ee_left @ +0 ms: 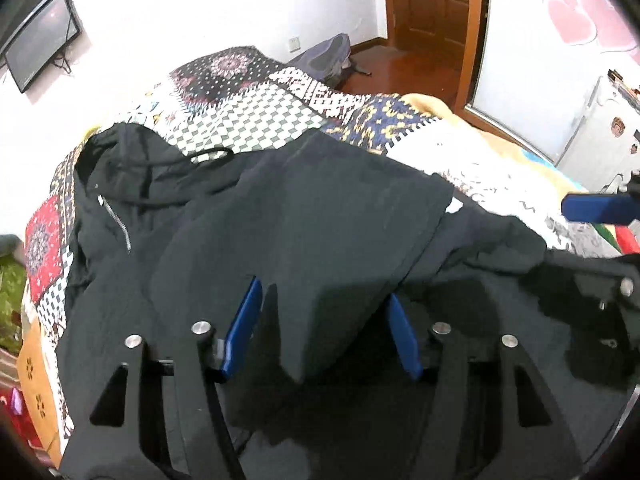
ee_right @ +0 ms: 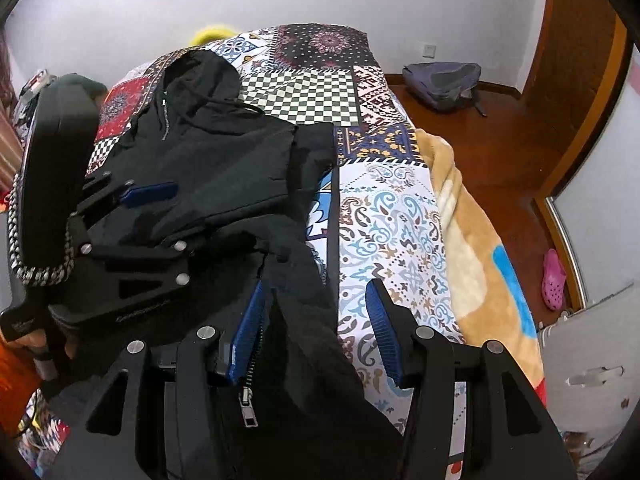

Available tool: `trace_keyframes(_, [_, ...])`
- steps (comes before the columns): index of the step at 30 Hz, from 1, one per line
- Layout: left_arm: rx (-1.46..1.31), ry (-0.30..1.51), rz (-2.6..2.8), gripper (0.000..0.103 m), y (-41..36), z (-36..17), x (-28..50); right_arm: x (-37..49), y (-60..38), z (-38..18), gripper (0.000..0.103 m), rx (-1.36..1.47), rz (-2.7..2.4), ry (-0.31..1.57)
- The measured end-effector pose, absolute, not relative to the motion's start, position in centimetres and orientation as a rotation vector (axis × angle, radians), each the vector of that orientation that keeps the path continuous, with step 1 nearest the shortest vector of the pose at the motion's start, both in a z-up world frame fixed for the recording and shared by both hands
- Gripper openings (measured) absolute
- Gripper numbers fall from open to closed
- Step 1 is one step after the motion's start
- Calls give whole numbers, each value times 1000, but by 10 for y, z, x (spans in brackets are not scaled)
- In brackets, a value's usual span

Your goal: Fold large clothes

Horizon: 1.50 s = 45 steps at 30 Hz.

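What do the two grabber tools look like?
Both are black. The left gripper and right gripper each have two black fingers with blue ribbed pads and round silver bolts. A black-and-white braided cord hangs by the left one.

Home bedroom — quilted bed [ee_right: 304, 92], wall television [ee_left: 40, 48]

Left wrist view: looks along own blue-padded fingers, tilted down, very near black zip-up hooded jacket [ee_left: 304, 216] on patchwork-patterned bedspread [ee_left: 256, 108]. Faces across bed toward white wall, brown wooden door [ee_left: 430, 4], dark wall-mounted screen [ee_left: 42, 42].

Right wrist view: same downward tilt, close above jacket's hem and patterned cover. Left gripper [ee_right: 154, 192] shows at its left side; right gripper [ee_left: 592, 208] shows at left view's right edge.

Shared: jacket, bedspread, grey-purple backpack on wooden floor [ee_right: 442, 80], wall, screen.
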State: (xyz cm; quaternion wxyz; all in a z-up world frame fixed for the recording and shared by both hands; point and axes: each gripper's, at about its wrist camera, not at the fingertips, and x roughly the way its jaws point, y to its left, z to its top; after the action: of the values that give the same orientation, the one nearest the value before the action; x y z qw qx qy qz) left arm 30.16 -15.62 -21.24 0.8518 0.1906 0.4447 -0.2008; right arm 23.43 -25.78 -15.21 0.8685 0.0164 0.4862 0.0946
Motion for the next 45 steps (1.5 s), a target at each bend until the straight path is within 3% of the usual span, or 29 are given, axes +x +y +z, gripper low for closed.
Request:
trace_keyframes(2, [386, 923, -431, 29, -152, -210, 304, 234, -257, -151, 49, 34, 203, 1017])
trace_keyframes(4, [347, 923, -440, 13, -144, -207, 307, 234, -257, -148, 49, 29, 204, 1009])
trace_keyframes(14, [120, 748, -297, 4, -43, -138, 291, 248, -243, -131, 49, 22, 231, 963])
trace_keyframes(19, [84, 680, -131, 4, 21, -124, 267, 248, -219, -128, 49, -10, 268, 943])
trace_keyframes(22, [71, 757, -87, 4, 47, -136, 265, 248, -208, -134, 49, -23, 278, 948])
trace_keyframes(28, [145, 877, -162, 5, 28, -165, 262, 242, -204, -144, 49, 13, 295, 989])
trace_keyframes(30, [156, 894, -222, 10, 12, -170, 261, 240, -205, -142, 49, 1, 287, 989])
trace_keyframes(34, [196, 894, -293, 50, -24, -179, 258, 237, -216, -135, 49, -3, 268, 976])
trace_keyframes(45, [350, 924, -447, 53, -114, -204, 262, 234, -243, -143, 49, 36, 227, 986])
